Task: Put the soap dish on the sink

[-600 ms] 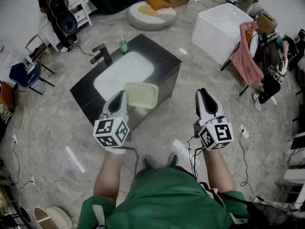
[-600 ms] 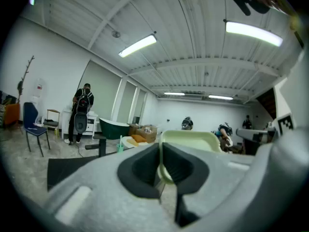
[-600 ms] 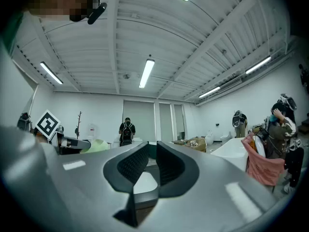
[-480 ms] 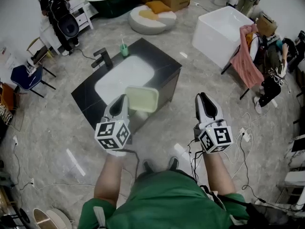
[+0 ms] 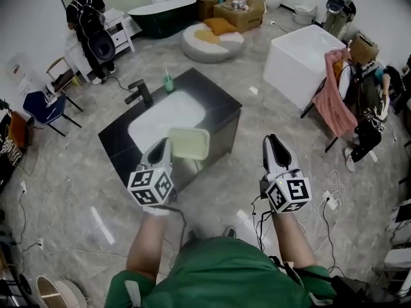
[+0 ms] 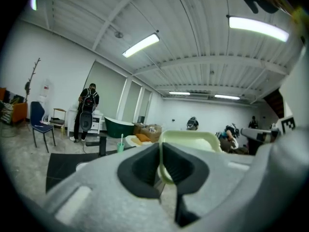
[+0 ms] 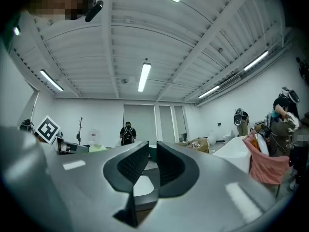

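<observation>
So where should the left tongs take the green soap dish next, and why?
Probably carry the soap dish a little way forward, over the sink's black countertop, before lowering it. The left tongs are clamped on the dish's edge. In the head view it hangs in the air at the countertop's near edge and isn't resting on anything yet.

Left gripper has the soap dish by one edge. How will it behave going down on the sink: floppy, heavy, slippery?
Likely stiff: the soap dish juts out from the left gripper without sagging. Probably light, since a pinch on one rim carries it. That thin-rim grip might let it pivot.
</observation>
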A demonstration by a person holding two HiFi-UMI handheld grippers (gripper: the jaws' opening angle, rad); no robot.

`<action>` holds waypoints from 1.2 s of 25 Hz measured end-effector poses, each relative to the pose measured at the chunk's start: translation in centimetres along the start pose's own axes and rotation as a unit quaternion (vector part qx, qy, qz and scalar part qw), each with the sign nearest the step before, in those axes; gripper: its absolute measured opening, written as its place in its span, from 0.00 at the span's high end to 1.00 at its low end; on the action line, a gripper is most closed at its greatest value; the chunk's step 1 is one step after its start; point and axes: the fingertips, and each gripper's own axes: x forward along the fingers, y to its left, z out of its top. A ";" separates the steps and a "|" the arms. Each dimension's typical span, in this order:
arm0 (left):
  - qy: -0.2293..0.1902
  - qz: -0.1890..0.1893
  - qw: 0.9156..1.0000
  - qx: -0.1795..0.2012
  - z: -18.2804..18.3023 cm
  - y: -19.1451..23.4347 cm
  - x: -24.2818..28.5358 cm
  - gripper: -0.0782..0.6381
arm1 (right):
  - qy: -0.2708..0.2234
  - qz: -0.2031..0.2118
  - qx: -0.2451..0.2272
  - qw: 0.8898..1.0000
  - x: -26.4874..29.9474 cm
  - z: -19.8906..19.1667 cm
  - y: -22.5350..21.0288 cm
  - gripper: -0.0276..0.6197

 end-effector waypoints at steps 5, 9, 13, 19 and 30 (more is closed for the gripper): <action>-0.009 0.025 1.000 0.009 0.5 -2.2 0.1 0.87 | -0.009 0.016 0.011 1.000 -1.3 0.6 -3.0 0.88; -0.008 0.037 0.999 -0.016 -0.4 -3.3 0.5 0.87 | -0.001 0.019 0.015 1.000 -2.3 0.0 -5.4 0.88; 0.005 0.040 0.998 -0.046 -1.5 -3.7 2.5 0.87 | 0.007 -0.001 0.026 1.000 -2.3 -0.7 -8.7 0.88; 0.016 0.036 0.998 -0.054 -2.2 -2.9 8.2 0.87 | 0.020 -0.032 0.039 0.999 0.1 -2.6 -13.1 0.88; 0.047 -0.022 0.995 -0.084 -3.5 -1.2 22.4 0.87 | 0.041 -0.058 0.013 0.997 10.1 -3.2 -17.3 0.88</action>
